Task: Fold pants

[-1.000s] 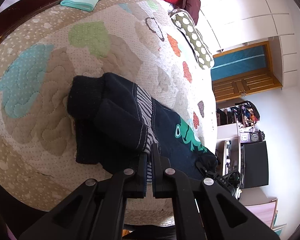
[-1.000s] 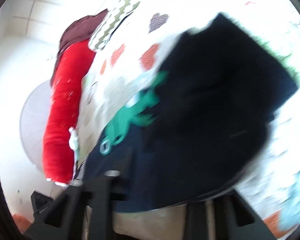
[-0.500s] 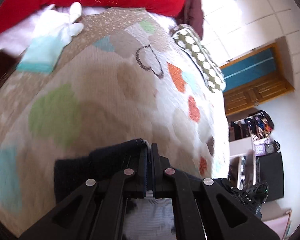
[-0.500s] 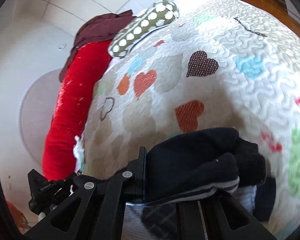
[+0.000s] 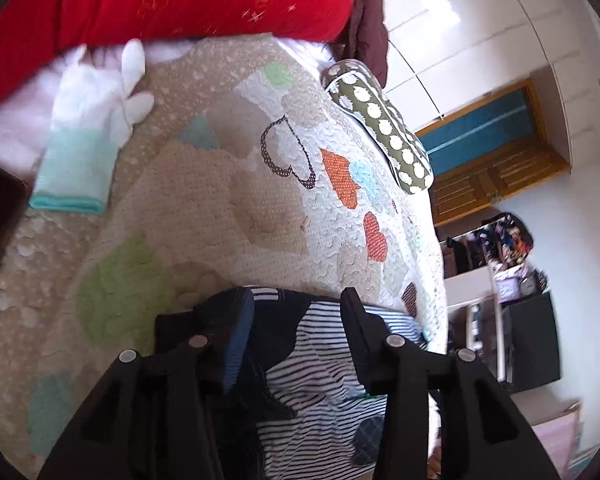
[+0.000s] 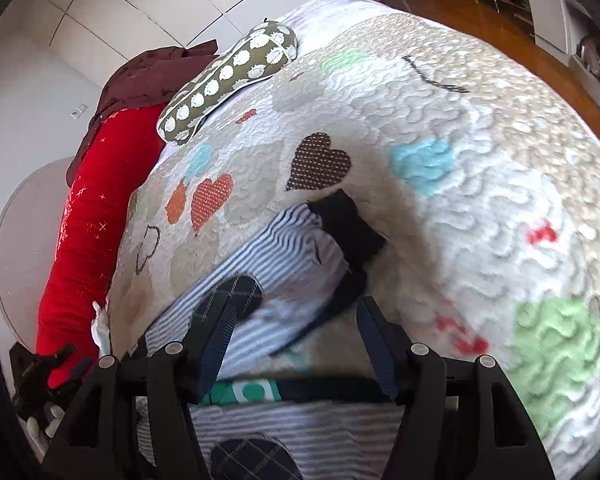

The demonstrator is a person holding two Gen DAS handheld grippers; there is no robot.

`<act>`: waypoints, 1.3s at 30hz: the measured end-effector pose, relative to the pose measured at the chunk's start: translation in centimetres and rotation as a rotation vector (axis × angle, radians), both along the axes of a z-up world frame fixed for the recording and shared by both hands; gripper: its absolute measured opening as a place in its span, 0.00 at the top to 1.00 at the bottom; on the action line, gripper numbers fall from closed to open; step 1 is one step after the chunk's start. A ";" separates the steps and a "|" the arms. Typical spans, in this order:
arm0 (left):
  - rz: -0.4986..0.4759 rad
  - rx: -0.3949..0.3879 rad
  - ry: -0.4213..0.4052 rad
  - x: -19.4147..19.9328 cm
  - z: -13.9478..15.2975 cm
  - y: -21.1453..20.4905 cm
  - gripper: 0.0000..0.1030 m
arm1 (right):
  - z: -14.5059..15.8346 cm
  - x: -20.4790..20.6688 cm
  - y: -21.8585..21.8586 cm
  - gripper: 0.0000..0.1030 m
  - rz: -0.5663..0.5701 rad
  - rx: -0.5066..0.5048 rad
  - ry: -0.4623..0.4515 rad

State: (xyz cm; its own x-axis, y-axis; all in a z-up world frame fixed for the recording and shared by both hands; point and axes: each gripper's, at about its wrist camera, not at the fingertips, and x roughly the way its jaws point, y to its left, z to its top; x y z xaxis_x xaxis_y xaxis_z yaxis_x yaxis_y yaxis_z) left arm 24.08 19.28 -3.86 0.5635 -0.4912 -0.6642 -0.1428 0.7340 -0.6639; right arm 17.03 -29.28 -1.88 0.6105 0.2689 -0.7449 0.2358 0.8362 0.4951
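- my left gripper [image 5: 296, 312] is nearest in its own view, jaws opening, a clear gap between the fingers; the pants [image 5: 312, 364] lie under and between them, but the pads do not press the cloth.
- my right gripper [image 6: 294, 322] is also opening, its jaws standing wider, with the striped lining of the pants [image 6: 276, 264] showing through the gap and nothing pinched (the cloth there is blurred).
- the pants sit on the near part of the quilt [image 5: 228, 200], bunched, dark navy outside and striped inside, with a dark checked patch and a bit of green print near the right fingers.
- farther along the quilt, with its coloured hearts, a white and mint glove [image 5: 88, 136] lies to the left.
- a green pillow with white dots [image 5: 380, 128] rests at the quilt's far edge.
- beyond that runs a red bolster [image 5: 172, 4], with a maroon cloth [image 5: 368, 12] at its end.
- i can read no brand, label or writing anywhere.
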 end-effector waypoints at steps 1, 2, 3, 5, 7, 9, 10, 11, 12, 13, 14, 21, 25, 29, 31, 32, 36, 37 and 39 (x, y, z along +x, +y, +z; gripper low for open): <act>-0.011 0.038 -0.016 -0.5 0.5 -0.5 0.56 | 0.0 -1.3 -0.3 0.33 -0.012 -0.020 -0.006; -0.020 0.064 -0.028 -0.9 0.8 -0.8 0.53 | -0.1 -2.7 -0.5 0.33 -0.029 -0.048 -0.006; -0.027 0.091 -0.039 -1.5 1.1 -1.3 0.52 | -0.1 -4.3 -0.7 0.33 -0.049 -0.077 -0.002; -0.038 0.145 -0.066 -2.8 1.6 -2.3 0.51 | -0.3 -6.6 -1.1 0.32 -0.093 -0.121 0.012; -0.050 0.186 -0.088 -4.2 2.0 -3.3 0.51 | -0.8 -8.2 -1.6 0.32 -0.117 -0.129 0.029; -0.063 0.181 -0.097 -5.3 2.1 -4.1 0.51 | -1.2 -8.6 -1.9 0.33 -0.127 -0.119 0.035; -0.067 0.179 -0.100 -6.0 2.2 -4.4 0.51 | -1.4 -8.5 -2.0 0.32 -0.129 -0.112 0.040; -0.066 0.182 -0.101 -6.8 2.1 -4.7 0.51 | -1.6 -8.1 -2.0 0.32 -0.126 -0.098 0.042; -0.059 0.186 -0.102 -7.6 2.1 -4.7 0.51 | -1.6 -8.0 -2.1 0.32 -0.120 -0.085 0.036; -0.043 0.192 -0.103 -8.5 2.1 -4.8 0.51 | -1.5 -7.3 -2.0 0.32 -0.110 -0.080 0.027; -0.024 0.200 -0.099 -9.4 2.0 -4.7 0.50 | -1.3 -6.4 -1.8 0.33 -0.098 -0.085 0.020; 0.109 0.226 0.005 -14.4 1.1 -4.0 0.50 | -2.2 3.3 -1.4 0.32 -0.044 -0.067 0.040; 0.167 0.267 0.018 -16.5 2.1 -4.3 0.50 | -4.3 5.3 -2.3 0.87 0.014 0.118 0.086; 0.173 0.302 0.019 -17.3 3.0 -6.1 0.50 | -3.2 1.9 -3.7 0.85 0.007 0.103 0.029; 0.158 0.309 0.013 -17.4 3.3 -7.6 0.50 | -3.5 0.5 -4.3 0.80 0.010 0.081 0.043; 0.146 0.318 0.007 -17.3 3.6 -8.4 0.50 | -3.8 -0.1 -4.6 0.73 0.018 0.078 0.054; 0.091 0.344 -0.019 -17.7 4.6 -11.8 0.50 | -3.3 -3.5 -6.7 0.48 -0.013 0.157 -0.020; 0.087 0.350 -0.024 -17.9 4.8 -12.2 0.50 | -2.9 -4.6 -7.1 0.48 -0.017 0.167 -0.049; 0.080 0.371 -0.036 -18.3 5.3 -13.2 0.50 | -2.1 -6.4 -7.4 0.48 -0.014 0.178 -0.080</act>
